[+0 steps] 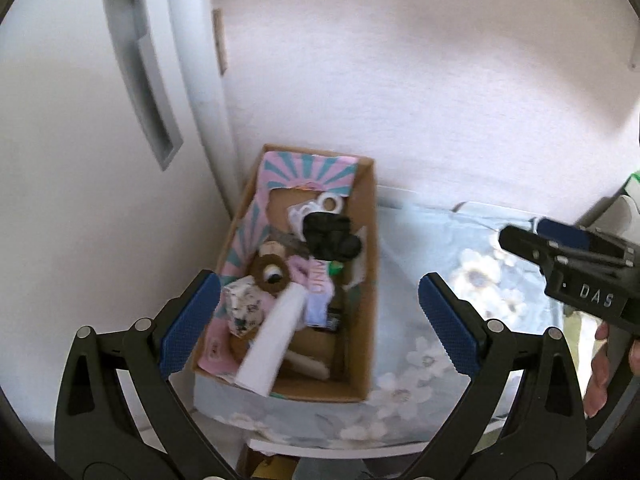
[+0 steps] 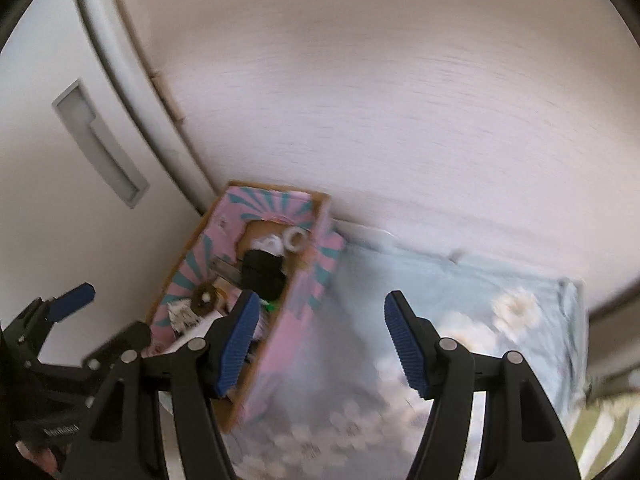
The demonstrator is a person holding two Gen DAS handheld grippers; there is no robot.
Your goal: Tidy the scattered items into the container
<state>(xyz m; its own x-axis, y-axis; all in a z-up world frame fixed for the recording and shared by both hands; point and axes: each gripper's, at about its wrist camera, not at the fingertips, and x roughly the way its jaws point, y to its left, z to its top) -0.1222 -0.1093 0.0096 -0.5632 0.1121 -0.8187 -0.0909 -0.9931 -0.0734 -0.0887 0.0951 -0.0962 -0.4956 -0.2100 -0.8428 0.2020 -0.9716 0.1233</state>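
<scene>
Evidently I was near the end of the tidying. Through my left wrist camera, my left gripper [image 1: 318,320] stood wide open with nothing between its blue ribbed pads [image 1: 188,322], hanging above the open brown cardboard box with a pink-and-teal sunburst lining [image 1: 370,280]. That box sat on the pale blue cloth printed with white flowers [image 1: 440,344], against the white wall. Inside it lay a jumble: a crumpled black soft thing [image 1: 332,236], a white plastic ring-shaped piece [image 1: 330,202], a small white speckled carton [image 1: 244,306], a brown round fuzzy toy with an eye [image 1: 272,274], and a long white smooth tube [image 1: 272,344] slanting over the near rim. No loose item showed on the cloth. My right gripper [image 1: 560,256] entered at the right edge.

Through my right wrist camera, blurred, my right gripper [image 2: 320,340] was also parted and empty, over the cloth [image 2: 460,292] just beside the box [image 2: 296,320]. I judged the next move called for searching the cloth for any stray.
</scene>
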